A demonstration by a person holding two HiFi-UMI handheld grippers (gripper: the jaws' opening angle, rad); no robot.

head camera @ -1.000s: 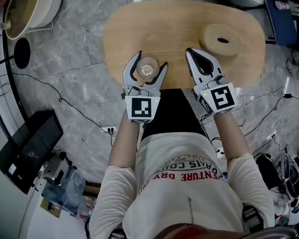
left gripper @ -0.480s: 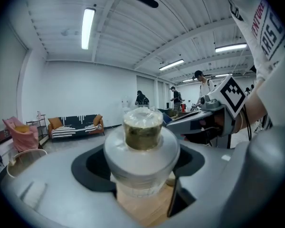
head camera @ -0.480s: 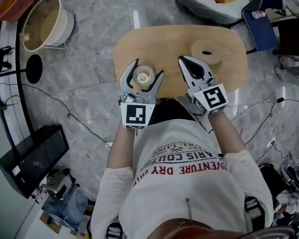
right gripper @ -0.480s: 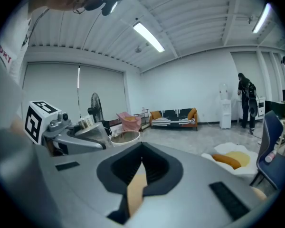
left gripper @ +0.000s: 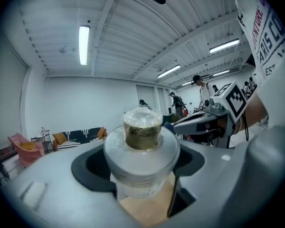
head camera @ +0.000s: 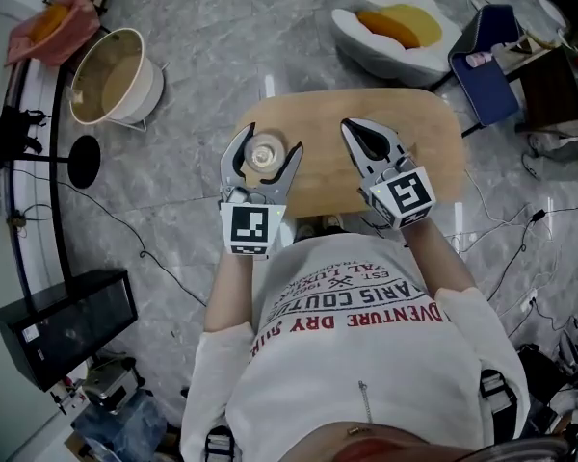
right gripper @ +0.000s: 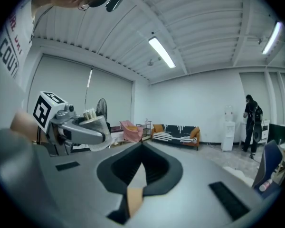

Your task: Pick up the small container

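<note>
The small container (head camera: 265, 151) is a clear plastic cup with a brownish top. My left gripper (head camera: 261, 154) is shut on it, jaws wide around its body, and holds it above the left part of the wooden table (head camera: 318, 186). In the left gripper view the container (left gripper: 142, 132) stands upright between the grey jaws of the left gripper (left gripper: 141, 172), with wood showing below it. My right gripper (head camera: 351, 127) is shut and empty over the table's middle. In the right gripper view the right gripper (right gripper: 141, 148) has its jaws together, and the left gripper (right gripper: 88, 127) shows at the left.
The table stands on a grey marble floor with cables. A cream tub (head camera: 116, 75) sits at the far left, a white seat with an orange cushion (head camera: 395, 27) beyond the table, a blue bin (head camera: 486, 61) at the right, a black box (head camera: 63, 325) near left.
The head view has risen: the table looks smaller and farther below. Both grippers have come up with it, the left one still holding the container. More of the room shows.
</note>
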